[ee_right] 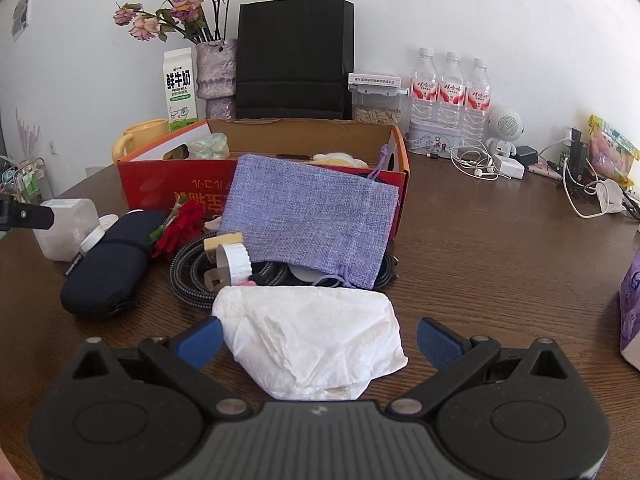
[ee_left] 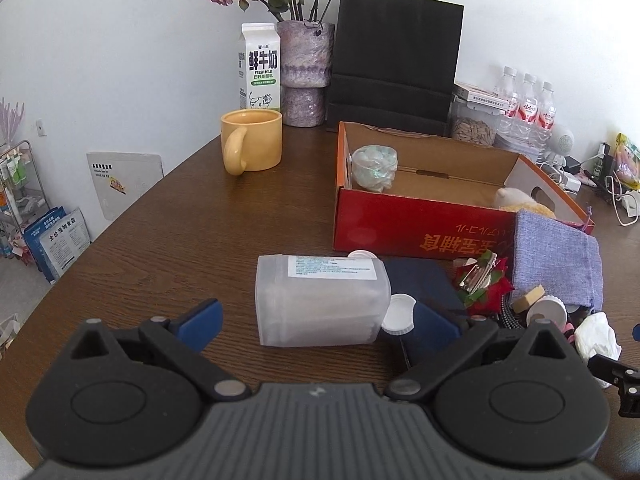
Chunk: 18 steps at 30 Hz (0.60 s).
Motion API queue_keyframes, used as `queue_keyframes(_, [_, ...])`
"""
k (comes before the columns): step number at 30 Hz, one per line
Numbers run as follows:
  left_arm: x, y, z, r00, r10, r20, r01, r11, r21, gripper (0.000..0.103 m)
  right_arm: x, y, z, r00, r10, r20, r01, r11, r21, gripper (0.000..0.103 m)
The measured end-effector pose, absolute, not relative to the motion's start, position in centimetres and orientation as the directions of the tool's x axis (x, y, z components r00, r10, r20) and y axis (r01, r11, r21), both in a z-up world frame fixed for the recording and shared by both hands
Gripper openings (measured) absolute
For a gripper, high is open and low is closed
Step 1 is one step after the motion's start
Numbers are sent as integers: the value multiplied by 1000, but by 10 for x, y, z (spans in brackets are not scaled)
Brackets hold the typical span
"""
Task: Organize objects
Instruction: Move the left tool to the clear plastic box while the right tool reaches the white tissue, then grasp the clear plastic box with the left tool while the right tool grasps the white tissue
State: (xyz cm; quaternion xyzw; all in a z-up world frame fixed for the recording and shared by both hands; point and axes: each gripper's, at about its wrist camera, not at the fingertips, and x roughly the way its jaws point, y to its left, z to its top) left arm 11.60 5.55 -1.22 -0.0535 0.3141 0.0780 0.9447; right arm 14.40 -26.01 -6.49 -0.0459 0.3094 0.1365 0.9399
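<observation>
Two grippers hang low over the brown wooden table, each level and pointing toward the back wall. The left gripper has its blue fingers spread wide on either side of a frosted plastic container that lies on its side, label up; neither finger touches it. A white cap sits just beside the container's right end, against the right-hand finger. The right gripper is also spread wide around a crumpled white tissue, which lies between the fingers; whether the left finger touches it I cannot tell.

Behind the tissue sits a cluster: a lilac drawstring pouch leaning on the red cardboard box, a coiled braided cable, a white ribbed cap, a red flower clip and a dark navy case. The box stands open-topped, with a wrapped bundle in its far-left corner and a pale plush item near its right end.

Bare tabletop opens left of the container, toward the rounded table edge, and in front of the yellow mug. To the right of the tissue the wood is open up to a purple carton at the frame edge
</observation>
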Motion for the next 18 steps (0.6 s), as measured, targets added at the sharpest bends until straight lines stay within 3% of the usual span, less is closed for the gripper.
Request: queue_keyframes(18, [148, 48, -26, 762, 177, -623, -253, 967, -35, 103, 167, -269, -86, 738, 240, -630, -269, 962, 51, 103])
